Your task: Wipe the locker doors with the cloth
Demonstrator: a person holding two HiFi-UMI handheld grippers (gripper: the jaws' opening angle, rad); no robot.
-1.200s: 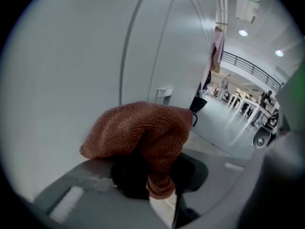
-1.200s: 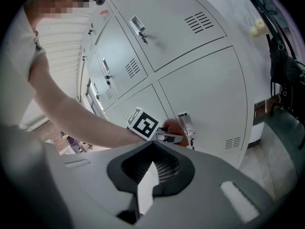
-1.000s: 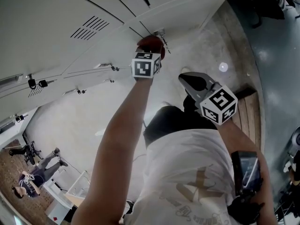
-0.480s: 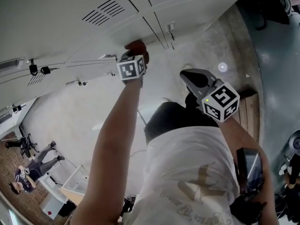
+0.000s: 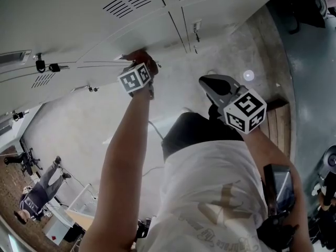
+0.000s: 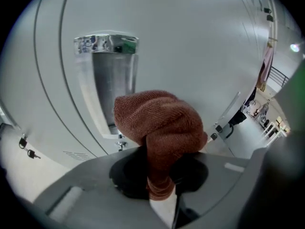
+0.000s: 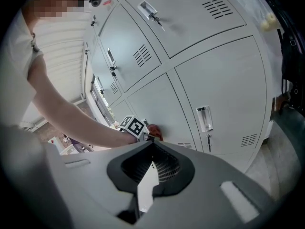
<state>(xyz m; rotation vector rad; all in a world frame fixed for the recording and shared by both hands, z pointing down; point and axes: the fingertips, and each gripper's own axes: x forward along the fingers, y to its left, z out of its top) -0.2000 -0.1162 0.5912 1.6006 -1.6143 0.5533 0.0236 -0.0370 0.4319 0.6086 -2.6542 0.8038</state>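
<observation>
Between the jaws of the left gripper [image 6: 159, 178], a brown cloth [image 6: 159, 123] is being clamped, its bunched end being held against the locker door [image 6: 200, 42] just ahead, beside a metal handle recess [image 6: 107, 75]. Off to its right, the right gripper [image 7: 151, 144] is being held clear of the lockers, jaws together and empty.

Left tool [image 5: 139, 64] with cloth [image 5: 140, 55] against locker door [image 5: 73, 30].

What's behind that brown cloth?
A pale locker door with a shiny metal handle plate; the cloth, clamped in the left gripper, hides the plate's lower right part.
</observation>
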